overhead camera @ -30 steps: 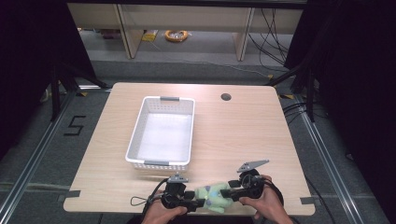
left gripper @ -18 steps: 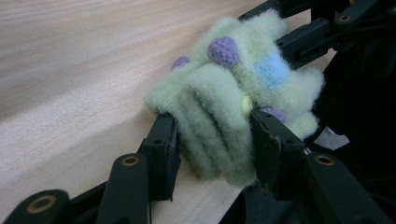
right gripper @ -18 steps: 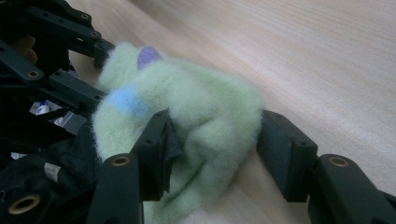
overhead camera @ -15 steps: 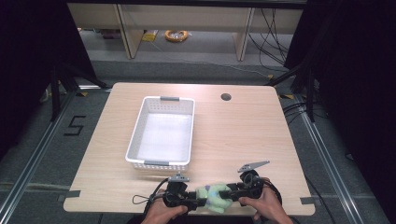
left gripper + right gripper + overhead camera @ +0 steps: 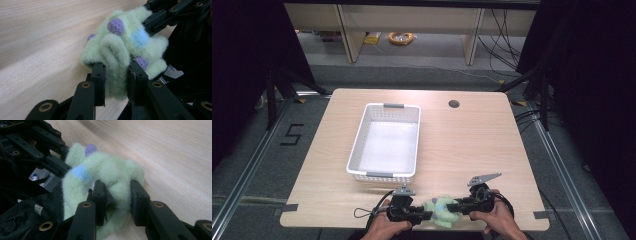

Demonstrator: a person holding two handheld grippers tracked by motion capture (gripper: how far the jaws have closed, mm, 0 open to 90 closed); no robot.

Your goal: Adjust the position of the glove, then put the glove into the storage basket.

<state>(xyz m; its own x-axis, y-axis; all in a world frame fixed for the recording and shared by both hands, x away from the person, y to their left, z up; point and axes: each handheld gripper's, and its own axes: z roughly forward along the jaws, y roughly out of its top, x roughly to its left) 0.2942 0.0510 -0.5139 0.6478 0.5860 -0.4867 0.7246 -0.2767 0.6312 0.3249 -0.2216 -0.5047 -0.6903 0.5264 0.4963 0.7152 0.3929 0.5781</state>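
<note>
The high view looks forward and down on the whole worktop [image 5: 492, 150] from above its near edge. Each tool's view sits very close, low over the near edge, facing the other; both share the green plush toy [image 5: 125, 50].

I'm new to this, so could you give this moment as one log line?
left gripper: closing on plush toy | right gripper: closing on it | basket: empty

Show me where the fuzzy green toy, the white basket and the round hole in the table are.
Fuzzy pale-green plush toy with purple and blue spots [image 5: 120, 47], left gripper view: its body.
White plastic mesh basket [image 5: 357, 146], high view: left rim.
Round hole in the wooden tabletop [image 5: 454, 104], high view: its centre.
</note>
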